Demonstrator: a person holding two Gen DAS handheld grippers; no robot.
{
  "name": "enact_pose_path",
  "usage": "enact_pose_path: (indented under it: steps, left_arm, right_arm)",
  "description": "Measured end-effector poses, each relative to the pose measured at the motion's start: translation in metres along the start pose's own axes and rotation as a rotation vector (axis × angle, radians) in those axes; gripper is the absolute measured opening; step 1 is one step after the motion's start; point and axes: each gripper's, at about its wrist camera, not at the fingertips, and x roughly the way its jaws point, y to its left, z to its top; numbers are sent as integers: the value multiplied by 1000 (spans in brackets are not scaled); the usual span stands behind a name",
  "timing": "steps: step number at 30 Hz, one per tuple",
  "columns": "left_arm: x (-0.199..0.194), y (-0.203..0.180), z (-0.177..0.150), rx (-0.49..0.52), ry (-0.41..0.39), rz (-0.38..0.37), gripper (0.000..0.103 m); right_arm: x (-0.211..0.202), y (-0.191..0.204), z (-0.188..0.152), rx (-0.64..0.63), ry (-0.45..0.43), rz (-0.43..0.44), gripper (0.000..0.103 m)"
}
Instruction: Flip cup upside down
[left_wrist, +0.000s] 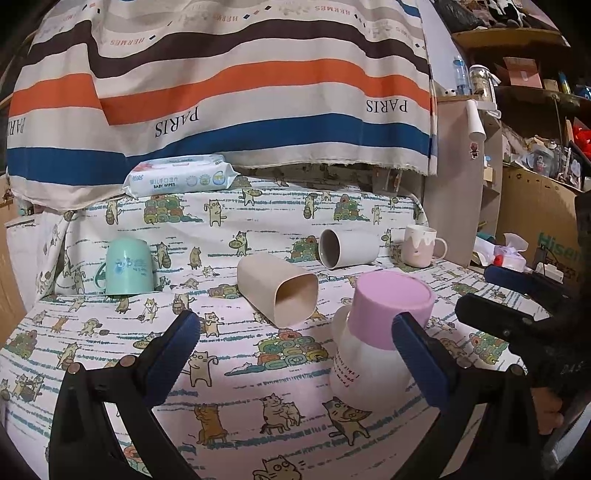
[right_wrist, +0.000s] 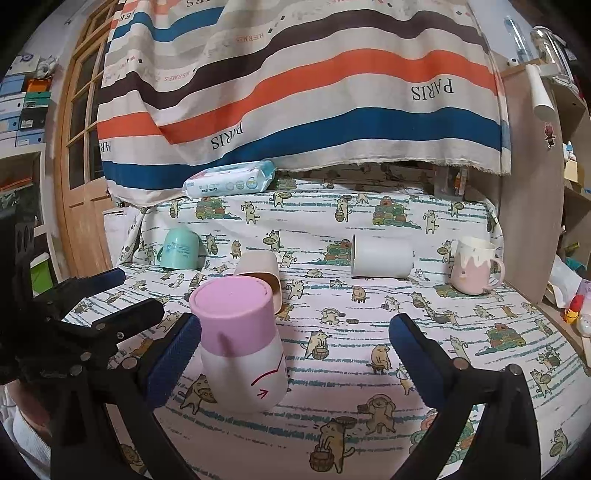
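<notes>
Pink-based cup (left_wrist: 382, 332) stands inverted; only the right view shows its arrow; both grippers' jaws gape, empty.

The white cup (right_wrist: 245, 365) with a pink base band stands upside down on the cat-print cloth (right_wrist: 369, 332).

The pink-and-white cup (right_wrist: 242, 347) looked like smooth matt plastic. A printed cotton cloth (right_wrist: 351, 332) covered the surface, soft and slightly creased. The wipes pack (right_wrist: 231, 179) was glossy film; the door (right_wrist: 79, 147) was varnished wood.
</notes>
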Motion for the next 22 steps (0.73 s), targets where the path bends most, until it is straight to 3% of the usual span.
enact_pose_path:
  steps: [22]
  left_arm:
    - [2, -2, -2, 13, 10, 0, 103]
  right_arm:
    - [3, 2, 1, -5, 2, -3, 103]
